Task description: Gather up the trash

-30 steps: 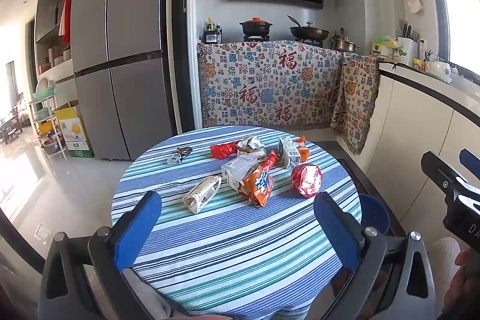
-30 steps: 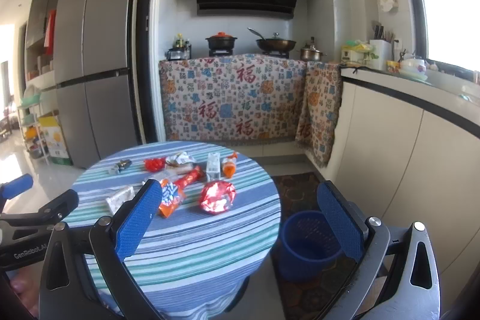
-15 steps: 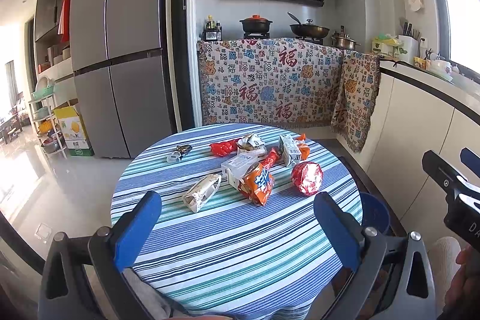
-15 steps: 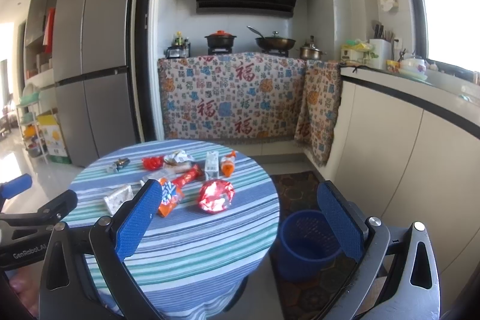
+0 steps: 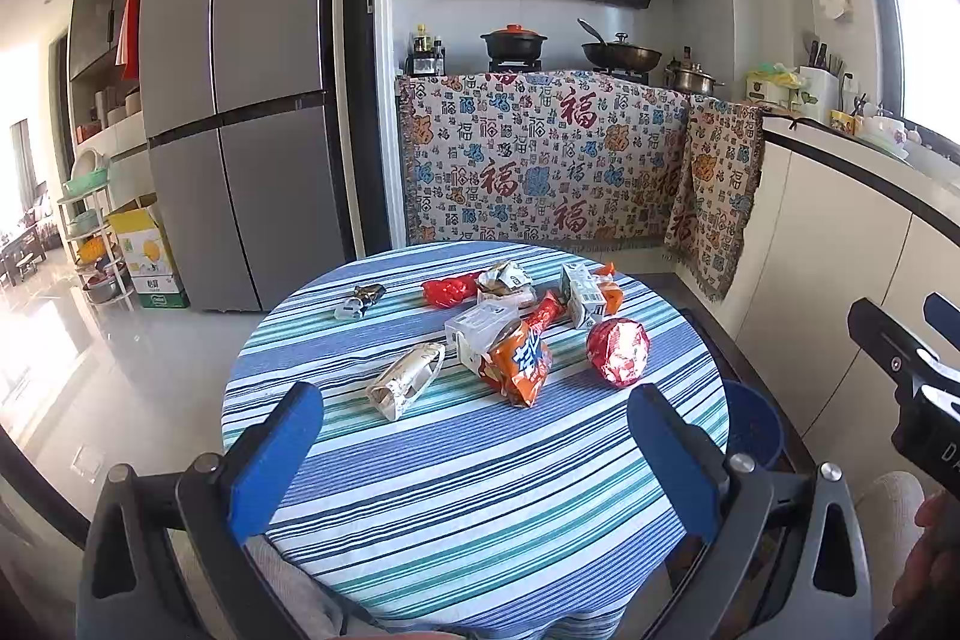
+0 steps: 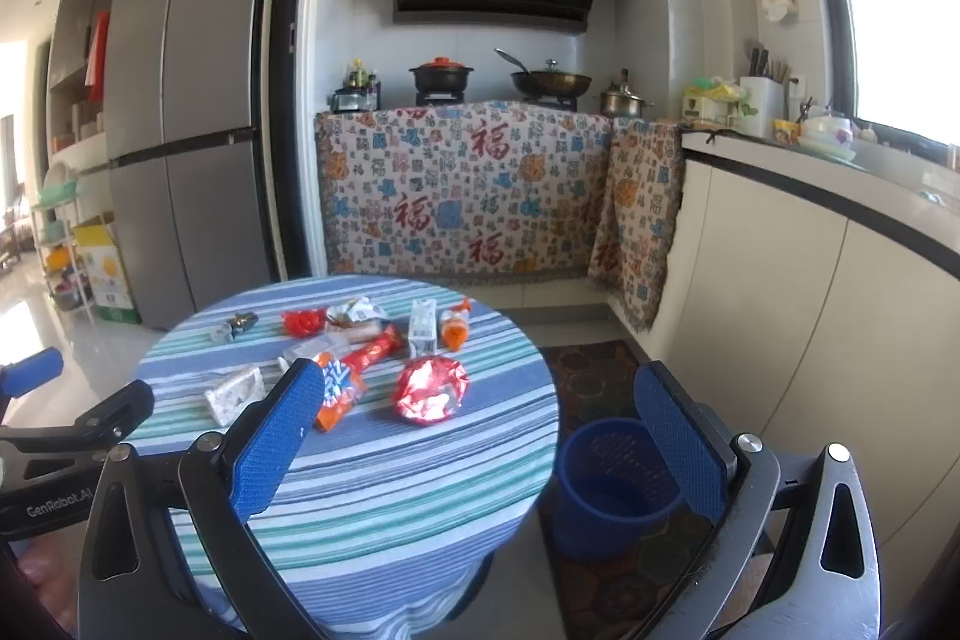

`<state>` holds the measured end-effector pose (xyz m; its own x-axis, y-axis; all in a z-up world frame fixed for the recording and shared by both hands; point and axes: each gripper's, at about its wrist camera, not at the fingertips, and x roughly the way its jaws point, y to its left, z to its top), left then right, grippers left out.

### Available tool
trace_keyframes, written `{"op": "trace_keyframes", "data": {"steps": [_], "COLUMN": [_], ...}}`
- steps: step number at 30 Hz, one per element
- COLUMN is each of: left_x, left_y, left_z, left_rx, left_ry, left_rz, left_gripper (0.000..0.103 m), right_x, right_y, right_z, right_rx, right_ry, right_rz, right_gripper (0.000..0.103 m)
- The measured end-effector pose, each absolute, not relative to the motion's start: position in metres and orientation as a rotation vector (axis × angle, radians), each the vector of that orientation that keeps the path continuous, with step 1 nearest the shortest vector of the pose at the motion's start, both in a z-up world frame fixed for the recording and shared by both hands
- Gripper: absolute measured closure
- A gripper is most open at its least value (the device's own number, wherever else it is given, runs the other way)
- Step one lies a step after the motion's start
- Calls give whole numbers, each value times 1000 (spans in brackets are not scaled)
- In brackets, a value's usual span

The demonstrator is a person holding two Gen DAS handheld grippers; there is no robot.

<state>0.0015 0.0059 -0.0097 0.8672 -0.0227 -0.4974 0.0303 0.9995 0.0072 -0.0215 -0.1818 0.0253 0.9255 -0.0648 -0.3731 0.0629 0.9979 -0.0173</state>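
Several pieces of trash lie on a round table with a striped cloth (image 5: 468,490): a shiny red foil wrapper (image 5: 618,352), an orange snack bag (image 5: 519,361), a crumpled white wrapper (image 5: 405,379), small white cartons (image 5: 474,328), a red wrapper (image 5: 447,291). A blue mesh bin (image 6: 618,484) stands on the floor right of the table. My left gripper (image 5: 474,460) hovers open over the table's near edge, empty. My right gripper (image 6: 480,436) is open and empty, between the table's right side and the bin; the foil wrapper (image 6: 431,389) lies ahead of it.
A grey fridge (image 5: 234,100) stands behind the table at left. A counter draped in patterned cloth (image 5: 540,160) carries pots. White cabinets (image 6: 810,316) run along the right wall. A patterned mat (image 6: 594,364) lies under the bin. A rack and boxes (image 5: 132,250) sit far left.
Both grippers have crept slightly toward the table, so the trash looms a little larger. Nothing on the table has moved and both grippers stay open.
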Motion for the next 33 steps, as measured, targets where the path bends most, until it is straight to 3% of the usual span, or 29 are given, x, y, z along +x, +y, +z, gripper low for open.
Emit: {"op": "trace_keyframes", "data": {"steps": [33], "left_x": [8], "left_y": [4], "left_z": [-14], "left_rx": [1], "left_ry": [563], "left_rz": [-27], "left_gripper": [0], "right_x": [-19], "right_y": [-181], "right_z": [20], "right_rx": [-11], "right_ry": [412], "right_rz": [-70], "right_gripper": [0]}}
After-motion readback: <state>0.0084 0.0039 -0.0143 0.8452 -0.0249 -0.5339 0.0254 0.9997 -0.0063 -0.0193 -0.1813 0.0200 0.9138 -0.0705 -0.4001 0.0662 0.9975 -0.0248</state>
